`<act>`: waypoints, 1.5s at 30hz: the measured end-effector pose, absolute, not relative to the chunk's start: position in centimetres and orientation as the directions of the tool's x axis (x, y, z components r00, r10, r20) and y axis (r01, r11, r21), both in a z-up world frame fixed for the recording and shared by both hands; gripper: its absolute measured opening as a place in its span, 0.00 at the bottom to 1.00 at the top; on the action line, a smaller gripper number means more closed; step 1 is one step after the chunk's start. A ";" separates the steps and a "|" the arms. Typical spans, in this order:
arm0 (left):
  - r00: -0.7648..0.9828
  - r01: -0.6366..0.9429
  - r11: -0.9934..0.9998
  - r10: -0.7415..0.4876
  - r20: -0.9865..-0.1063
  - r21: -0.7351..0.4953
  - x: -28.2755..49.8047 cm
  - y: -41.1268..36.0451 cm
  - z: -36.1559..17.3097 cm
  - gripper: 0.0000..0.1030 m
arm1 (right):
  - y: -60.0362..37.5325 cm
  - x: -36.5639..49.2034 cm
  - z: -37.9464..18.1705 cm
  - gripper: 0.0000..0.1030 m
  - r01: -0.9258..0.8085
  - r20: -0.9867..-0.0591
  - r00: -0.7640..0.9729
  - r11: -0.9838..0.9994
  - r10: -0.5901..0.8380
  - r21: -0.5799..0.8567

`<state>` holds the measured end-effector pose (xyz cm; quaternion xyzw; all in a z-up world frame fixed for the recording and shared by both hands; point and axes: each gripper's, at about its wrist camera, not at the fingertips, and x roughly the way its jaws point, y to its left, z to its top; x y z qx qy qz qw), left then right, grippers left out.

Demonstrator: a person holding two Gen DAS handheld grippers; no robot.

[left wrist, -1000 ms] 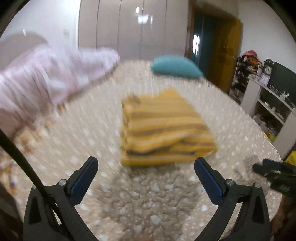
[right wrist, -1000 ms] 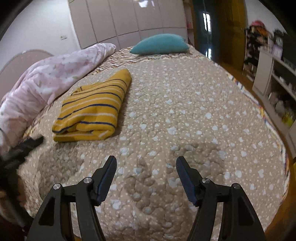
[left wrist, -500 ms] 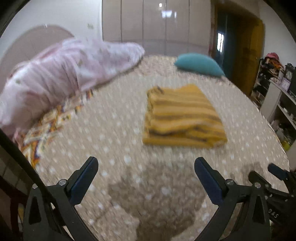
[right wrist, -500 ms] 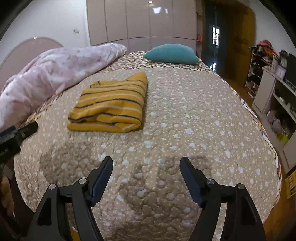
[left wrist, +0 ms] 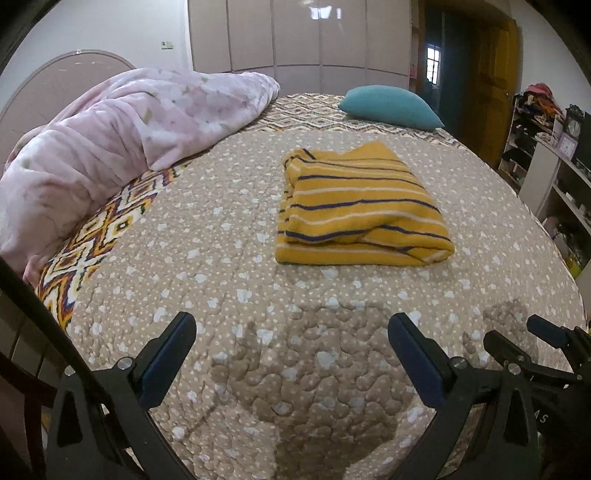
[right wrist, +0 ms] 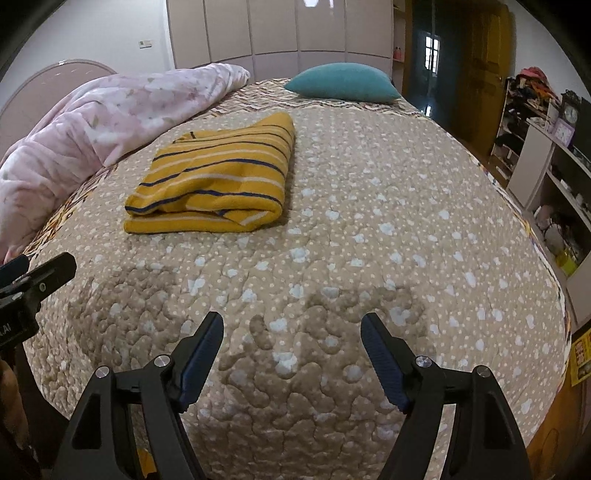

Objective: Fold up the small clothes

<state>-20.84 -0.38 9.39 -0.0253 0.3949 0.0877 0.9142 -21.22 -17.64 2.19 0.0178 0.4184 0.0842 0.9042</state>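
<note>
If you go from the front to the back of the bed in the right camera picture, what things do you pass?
right gripper, open and empty → yellow striped sweater, folded on the bedspread → teal pillow → wardrobe doors

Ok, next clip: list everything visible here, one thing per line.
sweater: one, yellow with dark and white stripes, folded, middle of the bed
bedspread: one, beige with pale spots, covering the bed
blanket: one, pink, bunched along the bed's left side
pillow: one, teal, far end of the bed
wardrobe: one, pale, back wall
shelves: white, cluttered, right wall
left gripper: black, open, empty
right gripper: black, open, empty
</note>
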 end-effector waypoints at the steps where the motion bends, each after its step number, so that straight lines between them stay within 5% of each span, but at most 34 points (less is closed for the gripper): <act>1: 0.670 -0.177 0.984 0.138 -0.729 0.024 -20.8 -0.5 9.3 1.00 | -17.6 -21.2 2.1 0.79 -0.136 -0.754 0.635 0.985 0.167 0.103; 45: 0.646 -0.150 0.989 0.114 -0.755 0.021 -20.7 -0.8 8.0 1.00 | -16.8 -21.2 0.8 0.82 -0.154 -0.771 0.613 0.983 0.173 0.098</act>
